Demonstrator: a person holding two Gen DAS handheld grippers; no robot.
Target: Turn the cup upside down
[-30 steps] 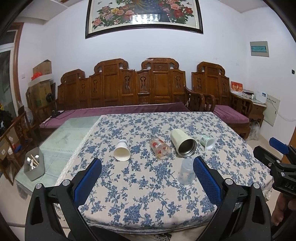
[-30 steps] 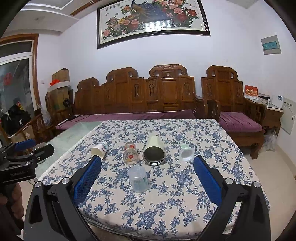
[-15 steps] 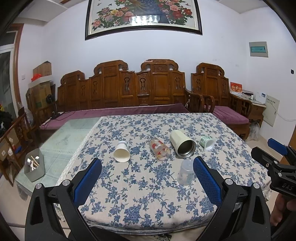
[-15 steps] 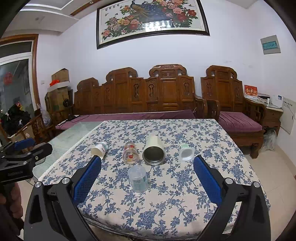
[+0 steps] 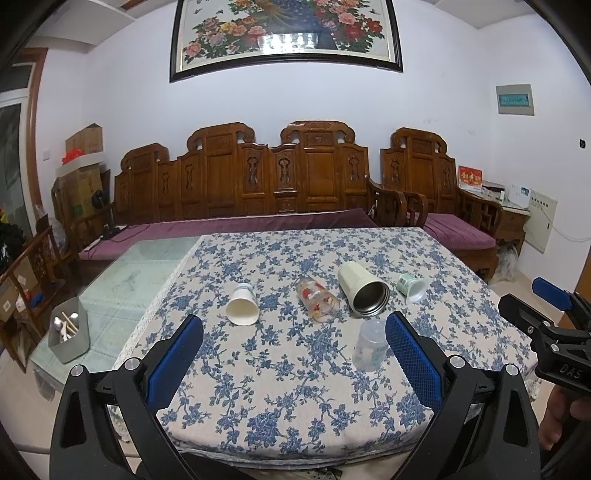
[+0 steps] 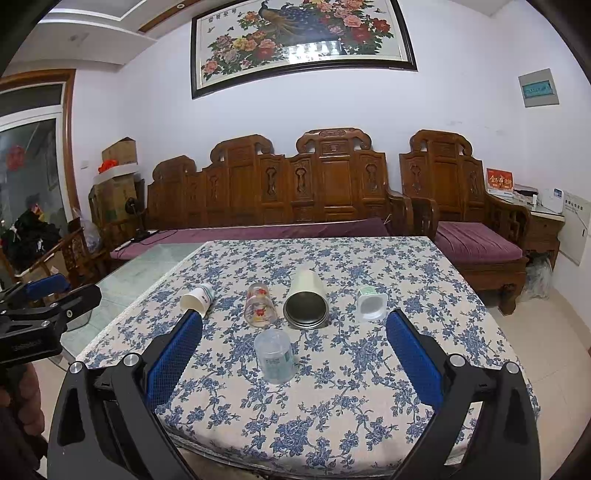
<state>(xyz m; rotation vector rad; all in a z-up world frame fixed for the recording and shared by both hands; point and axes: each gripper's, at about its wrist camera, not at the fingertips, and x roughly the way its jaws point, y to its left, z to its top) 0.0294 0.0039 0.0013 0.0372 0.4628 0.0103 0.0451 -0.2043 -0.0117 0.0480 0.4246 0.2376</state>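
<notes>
Cups on floral table (image 6: 369,369), clear cup (image 6: 275,356) seemingly inverted, grippers (image 6: 294,354) spread.

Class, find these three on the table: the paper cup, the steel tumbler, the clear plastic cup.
paper cup (image 5: 242,309), left wrist view, open mouth
steel tumbler (image 6: 306,308), right wrist view, dark mouth
clear plastic cup (image 6: 275,354), right wrist view, side wall

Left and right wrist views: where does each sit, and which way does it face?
Left wrist: rides the left gripper at the table's near edge, facing the wooden bench; its open jaws frame the tablecloth, with the right gripper at the right edge.
Right wrist: rides the right gripper, further right, facing likewise; open jaws show, with the left gripper at the left edge.
Shared: the clear plastic cup standing mouth down, the steel-lined tumbler on its side, and the floral painting.
</notes>
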